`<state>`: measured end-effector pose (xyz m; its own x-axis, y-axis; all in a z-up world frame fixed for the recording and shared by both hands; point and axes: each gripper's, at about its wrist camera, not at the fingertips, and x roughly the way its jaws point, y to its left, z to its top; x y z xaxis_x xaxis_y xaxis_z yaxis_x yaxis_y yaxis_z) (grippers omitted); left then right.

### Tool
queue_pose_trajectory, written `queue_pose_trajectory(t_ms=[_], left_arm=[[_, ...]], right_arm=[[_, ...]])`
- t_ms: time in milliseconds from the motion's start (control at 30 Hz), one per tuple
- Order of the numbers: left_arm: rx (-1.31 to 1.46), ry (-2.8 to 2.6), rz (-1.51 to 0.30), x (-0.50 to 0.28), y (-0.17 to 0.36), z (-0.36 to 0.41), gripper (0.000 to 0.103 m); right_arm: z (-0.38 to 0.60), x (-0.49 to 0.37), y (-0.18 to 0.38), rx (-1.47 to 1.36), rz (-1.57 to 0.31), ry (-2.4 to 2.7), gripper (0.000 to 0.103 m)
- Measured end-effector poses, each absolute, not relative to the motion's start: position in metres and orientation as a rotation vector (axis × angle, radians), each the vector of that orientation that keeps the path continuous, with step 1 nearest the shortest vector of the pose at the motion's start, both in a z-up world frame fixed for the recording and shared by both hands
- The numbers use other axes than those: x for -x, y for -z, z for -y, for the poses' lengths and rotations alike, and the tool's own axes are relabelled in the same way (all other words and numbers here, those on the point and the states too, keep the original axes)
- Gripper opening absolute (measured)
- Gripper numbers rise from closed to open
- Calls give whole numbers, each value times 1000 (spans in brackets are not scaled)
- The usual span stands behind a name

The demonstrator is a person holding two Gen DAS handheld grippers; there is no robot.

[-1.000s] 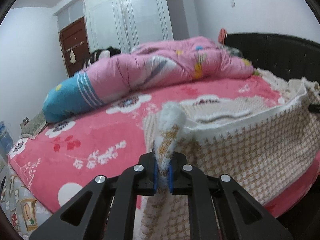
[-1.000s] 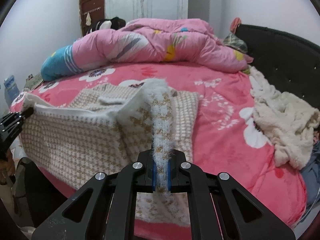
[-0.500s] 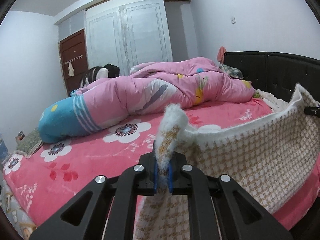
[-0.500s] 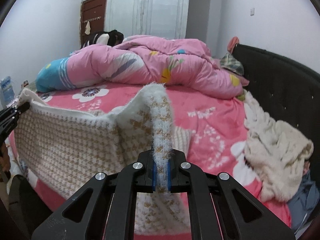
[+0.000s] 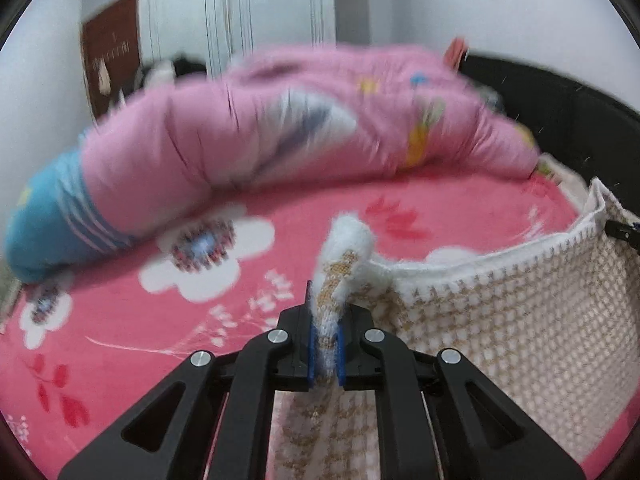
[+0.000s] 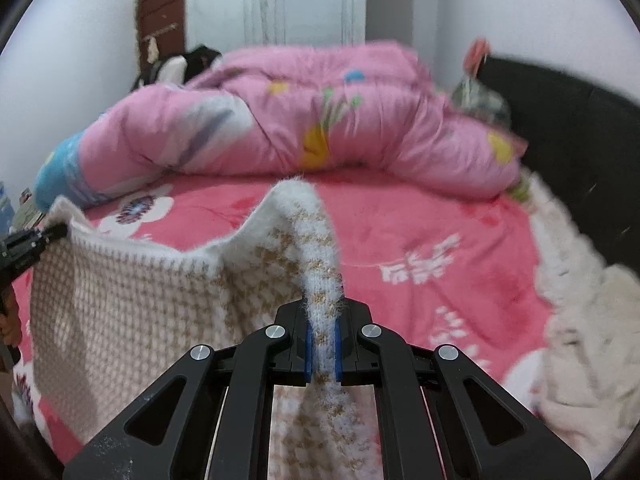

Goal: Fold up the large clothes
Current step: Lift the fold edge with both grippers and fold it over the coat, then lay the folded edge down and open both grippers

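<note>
In the left wrist view, the left tool [image 5: 325, 350] is pressed together on a bunched fold of the cream and tan houndstooth knitted garment with a fluffy white border [image 5: 500, 320]. The pinched fold stands up between the blue pads [image 5: 340, 350], topped by a white fuzzy tuft. From there the garment's white edge runs right and farther away, hanging as a sheet above the near right part of the bed. At the far right edge of this view the tip of the right tool [image 5: 622, 232] meets the garment's other upper corner. Under the garment lies the pink fleece bed cover with white flowers [image 5: 160, 320]. Across the far side lies a rolled pink quilt with a blue striped end [image 5: 260, 140]; the black padded headboard [image 5: 560, 112] stands at the right.

In the right wrist view, the right tool [image 6: 322, 350] pinches another upright fold of the same garment [image 6: 132, 300], its pads [image 6: 308, 350] tight against the knit. The cloth stretches left to the left tool [image 6: 40, 238], which grips the far corner. A cream fluffy cloth heap [image 6: 580, 340] lies on the bed at the right, by the headboard [image 6: 568, 128].
</note>
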<state>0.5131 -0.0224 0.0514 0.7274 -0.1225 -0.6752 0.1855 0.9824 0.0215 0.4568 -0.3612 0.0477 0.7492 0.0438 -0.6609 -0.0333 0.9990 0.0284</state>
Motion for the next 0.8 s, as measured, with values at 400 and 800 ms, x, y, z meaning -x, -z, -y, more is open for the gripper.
queue_pose_trajectory(t_ms=[400, 800], left_arm=[[284, 161, -858, -555, -5, -58, 53], [260, 205, -999, -556, 29, -9, 64]], right_arm=[[449, -462, 8, -388, -817, -115, 65], [443, -498, 42, -649, -973, -230, 47]])
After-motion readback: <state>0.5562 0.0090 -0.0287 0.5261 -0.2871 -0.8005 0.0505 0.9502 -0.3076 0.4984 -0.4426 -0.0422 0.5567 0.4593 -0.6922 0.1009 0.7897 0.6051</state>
